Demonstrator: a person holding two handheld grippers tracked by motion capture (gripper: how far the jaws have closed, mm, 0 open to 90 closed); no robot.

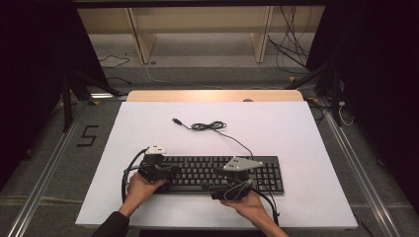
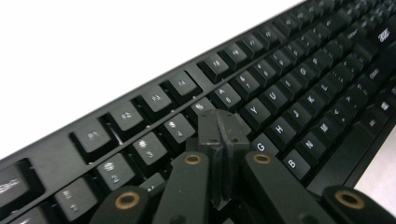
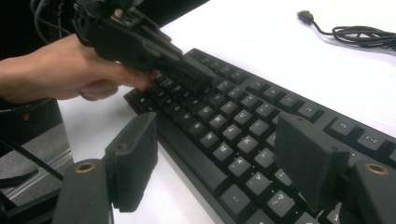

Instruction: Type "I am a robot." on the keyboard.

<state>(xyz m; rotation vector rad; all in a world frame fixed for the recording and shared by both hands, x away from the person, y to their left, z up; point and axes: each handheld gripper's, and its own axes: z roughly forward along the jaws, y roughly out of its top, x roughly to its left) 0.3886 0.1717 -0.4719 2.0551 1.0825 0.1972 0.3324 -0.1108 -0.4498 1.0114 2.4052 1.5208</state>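
Left gripper (image 2: 219, 126), low centre of its own view: jaws pressed together with nothing between, tip down on the keyboard (image 2: 280, 93) among the keys just left of G, used as a single poking finger. Same gripper (image 3: 187, 70) seen from the other hand, upper left of the right gripper view, reaching down onto the left half of the key rows, held by the left hand (image 3: 60, 77). Right gripper (image 3: 215, 163), bottom of its own view: jaws wide apart, gripping nothing, one pad over the white table (image 3: 261, 37) in front of the keyboard's near edge, the other over the lower key rows. From the high view, both grippers in the lower middle of the frame: left gripper (image 1: 170, 173) at the keyboard's left end, right gripper (image 1: 225, 185) at its near edge around the middle. Keyboard (image 1: 217, 173) flat on the table, lower centre, its cable (image 1: 210, 126) coiled loosely toward the upper middle with the plug lying free. Step in hand, by the look of it: pressing keys with the closed tip. Best done with the tip centred on one keycap, pushed straight down, not across, lifted fully before shifting to the next. Worth closing or steadying the right gripper before pressing, to avoid catching two keys at once.
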